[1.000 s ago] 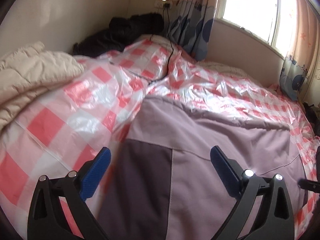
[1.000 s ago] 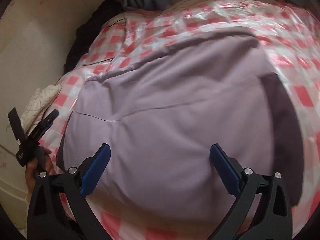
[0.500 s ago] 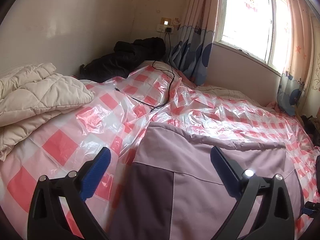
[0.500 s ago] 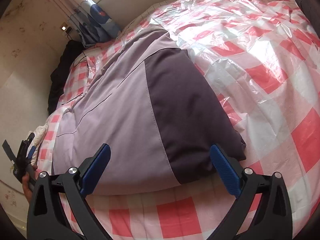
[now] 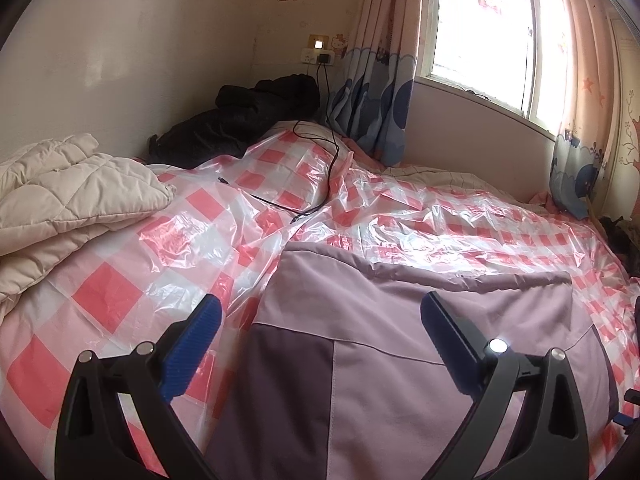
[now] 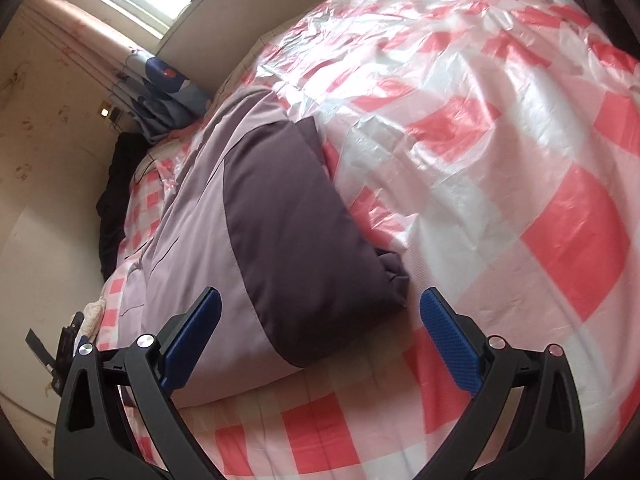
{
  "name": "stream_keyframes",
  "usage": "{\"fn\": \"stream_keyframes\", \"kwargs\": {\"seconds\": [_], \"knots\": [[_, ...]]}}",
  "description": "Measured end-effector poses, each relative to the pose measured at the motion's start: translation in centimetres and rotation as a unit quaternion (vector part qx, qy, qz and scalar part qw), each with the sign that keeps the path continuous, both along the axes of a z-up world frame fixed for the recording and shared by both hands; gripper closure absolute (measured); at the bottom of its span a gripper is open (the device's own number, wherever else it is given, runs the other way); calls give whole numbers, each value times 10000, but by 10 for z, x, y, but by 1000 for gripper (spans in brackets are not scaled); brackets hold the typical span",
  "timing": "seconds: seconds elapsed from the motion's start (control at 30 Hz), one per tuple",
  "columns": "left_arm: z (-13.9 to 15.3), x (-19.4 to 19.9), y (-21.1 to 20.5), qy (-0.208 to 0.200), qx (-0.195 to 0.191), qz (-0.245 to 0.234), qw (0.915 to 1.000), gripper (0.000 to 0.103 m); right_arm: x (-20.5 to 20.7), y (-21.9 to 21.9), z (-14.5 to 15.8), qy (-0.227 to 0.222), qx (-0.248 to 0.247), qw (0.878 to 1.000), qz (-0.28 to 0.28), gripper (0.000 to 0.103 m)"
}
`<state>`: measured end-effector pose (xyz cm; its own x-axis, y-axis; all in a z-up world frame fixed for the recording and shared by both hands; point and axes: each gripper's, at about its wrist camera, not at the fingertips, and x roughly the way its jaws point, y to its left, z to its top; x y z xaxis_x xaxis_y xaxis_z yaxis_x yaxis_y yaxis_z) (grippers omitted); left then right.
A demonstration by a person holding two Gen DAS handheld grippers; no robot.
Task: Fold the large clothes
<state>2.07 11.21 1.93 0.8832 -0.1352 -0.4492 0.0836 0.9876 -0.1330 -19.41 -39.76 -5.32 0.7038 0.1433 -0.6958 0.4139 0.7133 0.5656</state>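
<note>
A folded lilac garment with dark purple panels [image 5: 420, 360] lies flat on the bed's pink checked plastic sheet [image 5: 120, 292]. My left gripper [image 5: 320, 336] hovers above its left dark panel, open, nothing between its blue pads. In the right wrist view the same garment [image 6: 256, 232] runs away to the upper left. My right gripper [image 6: 320, 332] stands open over its near dark corner, holding nothing. The other gripper [image 6: 60, 348] shows at the far left edge of that view.
A cream quilted blanket [image 5: 68, 188] is piled at the left. Black clothing [image 5: 240, 120] sits against the far wall, with a black cable [image 5: 320, 184] trailing onto the sheet. Curtains [image 5: 372, 92] and a window [image 5: 480, 28] lie behind. Checked sheet [image 6: 500, 160] stretches right of the garment.
Both grippers have lifted and tilted back from the garment. The right one has swung right, from over the lilac middle to the dark right-hand corner. Both stayed open.
</note>
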Motion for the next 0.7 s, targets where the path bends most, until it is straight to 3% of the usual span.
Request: {"fn": "stream_keyframes", "kwargs": {"seconds": [0.53, 0.7], "knots": [[-9, 5, -10, 98, 138, -100, 9998, 7, 17, 17, 5, 12, -367, 9993, 55, 6], [-13, 15, 5, 450, -370, -156, 9982, 7, 6, 2, 5, -156, -4, 9998, -158, 6]]}}
